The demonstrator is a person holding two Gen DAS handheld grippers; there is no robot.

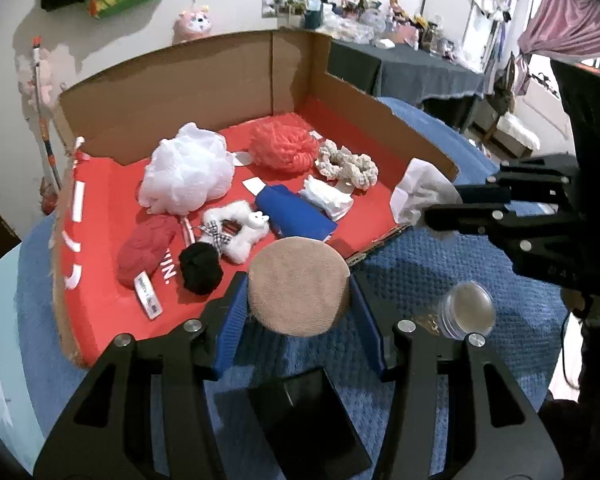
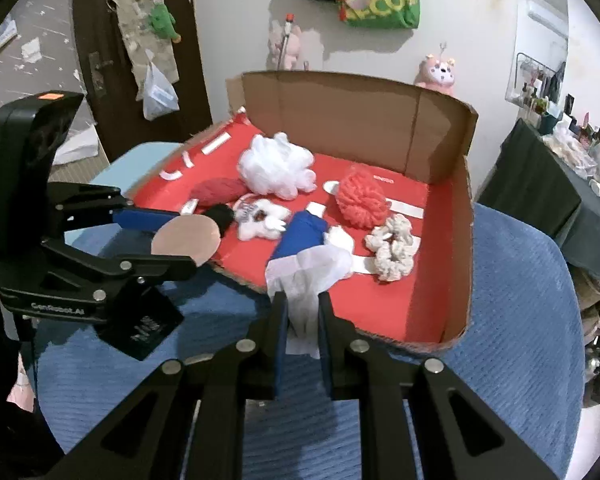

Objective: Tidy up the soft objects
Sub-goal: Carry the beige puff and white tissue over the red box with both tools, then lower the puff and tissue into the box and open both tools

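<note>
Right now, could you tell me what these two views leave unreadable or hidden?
- White tag on the red bundle, left wrist view: print too small to read.
- Blue cloth, right wrist view: near end hidden behind the white tissue in the right claw.
- Clear jar, left wrist view: contents indistinct.

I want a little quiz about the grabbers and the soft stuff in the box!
1. True or false: the left gripper is shut on the round tan powder puff.
2. What does the right gripper pinch? A a thin white tissue-like cloth; B a black pom-pom; C nothing.
3. Which fluffy thing lies nearest the back wall of the red-lined cardboard box: the white mesh bath pouf or the folded blue cloth?

Key: 1 true; 2 A; 3 white mesh bath pouf.
</note>
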